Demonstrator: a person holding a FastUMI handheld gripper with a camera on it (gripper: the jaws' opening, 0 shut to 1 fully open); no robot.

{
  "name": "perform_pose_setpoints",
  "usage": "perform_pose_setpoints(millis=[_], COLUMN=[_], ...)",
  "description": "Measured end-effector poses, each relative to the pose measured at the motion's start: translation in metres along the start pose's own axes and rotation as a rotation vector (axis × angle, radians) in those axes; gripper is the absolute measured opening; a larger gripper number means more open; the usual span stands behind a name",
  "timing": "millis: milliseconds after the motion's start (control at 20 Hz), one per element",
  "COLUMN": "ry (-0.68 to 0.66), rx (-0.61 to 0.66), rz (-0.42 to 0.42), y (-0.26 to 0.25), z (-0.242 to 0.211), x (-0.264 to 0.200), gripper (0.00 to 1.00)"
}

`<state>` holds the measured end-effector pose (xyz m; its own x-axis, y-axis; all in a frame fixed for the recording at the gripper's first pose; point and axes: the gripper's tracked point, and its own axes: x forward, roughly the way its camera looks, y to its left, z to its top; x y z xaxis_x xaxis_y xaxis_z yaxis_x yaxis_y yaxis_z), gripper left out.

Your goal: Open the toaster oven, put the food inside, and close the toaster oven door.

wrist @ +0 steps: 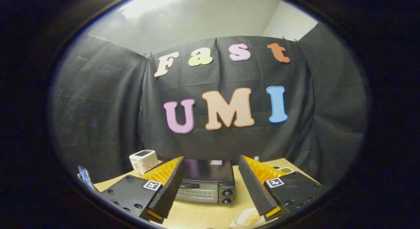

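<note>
Tongs [210, 189]: ridged fingers spread wide, holding nothing, raised above the smooth wooden worktop [197, 216]. Boxy toaster oven [207, 183], glass door closed, sits between and beyond them. Food dish [244, 219] lies near the right finger.

No legible text, brand or number. The gripper [210, 189], fingers spread wide apart, carries a square black-and-white fiducial marker on each finger body; these are patterns, not words. A small pale label sits on the far top of the toaster oven [206, 183], too small to read. The two knobs on its right front panel show no readable markings.
</note>
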<state>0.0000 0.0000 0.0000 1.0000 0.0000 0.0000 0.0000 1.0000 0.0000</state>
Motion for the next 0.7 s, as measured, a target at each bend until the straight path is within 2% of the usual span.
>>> perform_pose_setpoints(millis=[700], ry=[-0.017], rx=[0.002], rz=[-0.015], y=[0.013], z=[0.01], x=[0.001], gripper=[0.99])
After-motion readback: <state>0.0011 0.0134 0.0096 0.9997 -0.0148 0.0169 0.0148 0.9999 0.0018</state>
